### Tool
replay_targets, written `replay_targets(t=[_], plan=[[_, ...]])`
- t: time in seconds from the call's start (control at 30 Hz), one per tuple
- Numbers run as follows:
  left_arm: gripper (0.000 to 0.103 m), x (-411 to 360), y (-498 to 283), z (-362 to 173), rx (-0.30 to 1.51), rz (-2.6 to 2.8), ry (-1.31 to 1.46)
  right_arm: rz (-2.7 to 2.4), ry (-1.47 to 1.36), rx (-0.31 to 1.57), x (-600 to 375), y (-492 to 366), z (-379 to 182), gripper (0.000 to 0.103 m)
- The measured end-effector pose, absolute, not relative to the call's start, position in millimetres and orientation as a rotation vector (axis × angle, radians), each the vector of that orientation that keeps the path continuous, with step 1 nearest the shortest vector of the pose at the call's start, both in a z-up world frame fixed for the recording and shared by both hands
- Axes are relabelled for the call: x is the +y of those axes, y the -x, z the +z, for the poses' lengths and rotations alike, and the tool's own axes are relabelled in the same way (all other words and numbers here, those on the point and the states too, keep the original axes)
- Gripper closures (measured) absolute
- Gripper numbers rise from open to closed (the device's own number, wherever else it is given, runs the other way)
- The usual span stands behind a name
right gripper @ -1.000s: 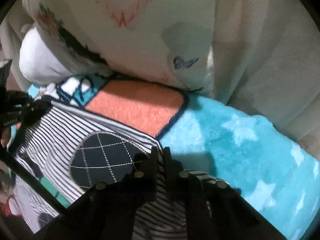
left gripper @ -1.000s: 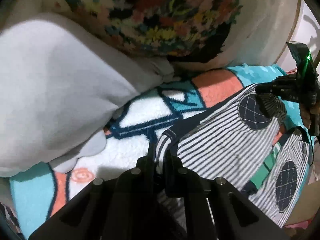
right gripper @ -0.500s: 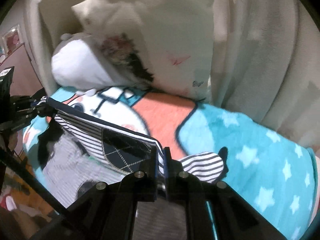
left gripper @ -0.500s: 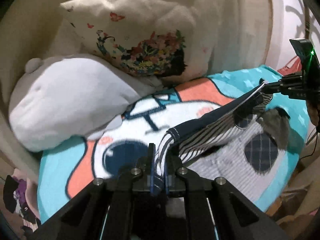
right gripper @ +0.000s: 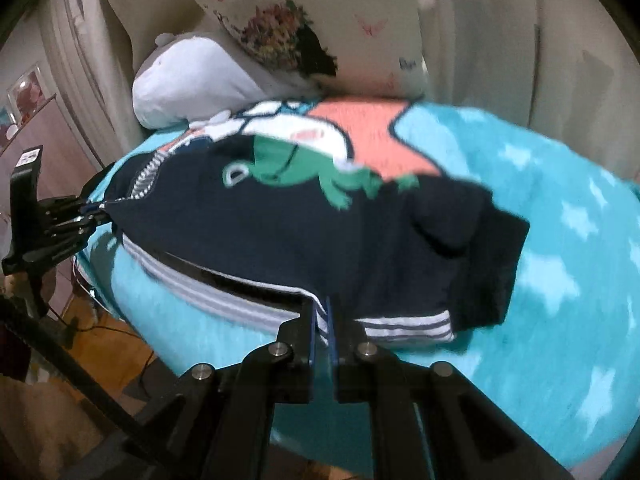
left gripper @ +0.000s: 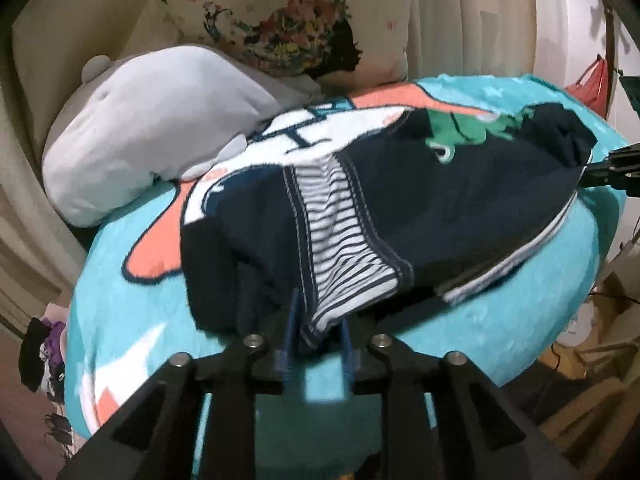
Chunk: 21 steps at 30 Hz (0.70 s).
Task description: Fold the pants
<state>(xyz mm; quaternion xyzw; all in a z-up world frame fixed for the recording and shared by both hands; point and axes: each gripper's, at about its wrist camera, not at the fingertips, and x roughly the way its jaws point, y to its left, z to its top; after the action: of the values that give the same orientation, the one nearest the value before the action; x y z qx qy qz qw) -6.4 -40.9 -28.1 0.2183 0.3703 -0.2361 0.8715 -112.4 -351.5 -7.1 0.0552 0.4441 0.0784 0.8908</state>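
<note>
From the left wrist, your left tool [left gripper: 316, 334] has just been opening, its jaws slack around the striped hem of the pants [left gripper: 420, 200] folded on the blanket [left gripper: 132, 292]; back out level. From the right wrist, your right tool [right gripper: 323, 314] clenches the hem; release gently. No containers visible.

Earlier the navy pants with striped lining and a green frog print [left gripper: 460, 200] lay flat, striped side up with the round checked patches showing. Now they are folded over toward the near edge of the turquoise fleece blanket [left gripper: 132, 312], navy side up. The left gripper [left gripper: 316, 340] has just been opening, the striped hem loose between its pads; the right gripper [right gripper: 322, 320] pinches the striped edge.
</note>
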Motion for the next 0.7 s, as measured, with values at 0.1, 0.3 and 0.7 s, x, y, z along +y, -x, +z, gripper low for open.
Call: replay_targets(t=[0.1,0.3,0.7], plan=[[0.071,-27,12,-23,0.780,-0.509,-0.424,0.142,-0.140,0.907,-356,124,-9,0.085],[0.064,17,16,5,0.795,-0.530,-0.268,0.115,-0.214,0.801,-377,144,23,0.061],[0.059,-37,-74,5,0.868,-0.473,-0.128,-0.052,-0.471,0.854,-443,85,-12,0.044]])
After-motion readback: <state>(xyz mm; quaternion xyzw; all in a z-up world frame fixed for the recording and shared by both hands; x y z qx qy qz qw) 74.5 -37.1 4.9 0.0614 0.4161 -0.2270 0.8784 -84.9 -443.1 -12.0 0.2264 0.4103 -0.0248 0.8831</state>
